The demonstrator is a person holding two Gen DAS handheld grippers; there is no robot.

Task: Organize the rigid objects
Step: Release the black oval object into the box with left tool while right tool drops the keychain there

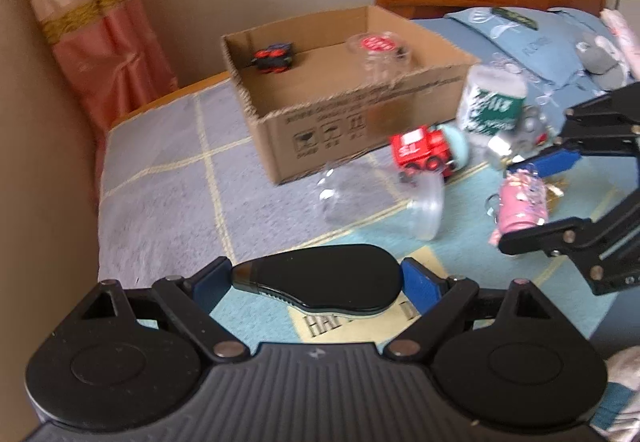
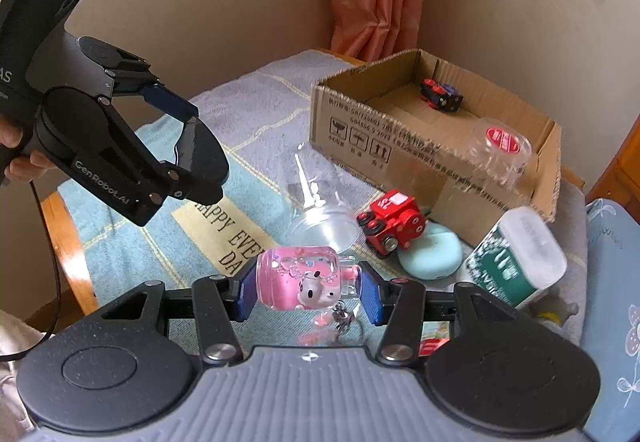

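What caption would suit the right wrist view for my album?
Right gripper clamps a pink keychain bottle above the bed; the left gripper holds a black oval, cardboard box beyond.

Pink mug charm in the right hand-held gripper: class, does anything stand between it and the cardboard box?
Yes. The red toy train and a clear plastic cup lie on the blanket before the cardboard box; lifted over, the pink mug charm clears them.

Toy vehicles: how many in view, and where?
2. A red toy train lies on the blanket just outside the cardboard box, against a pale blue pad. A black-and-red toy car sits inside the box at its far corner. Others may be hidden.
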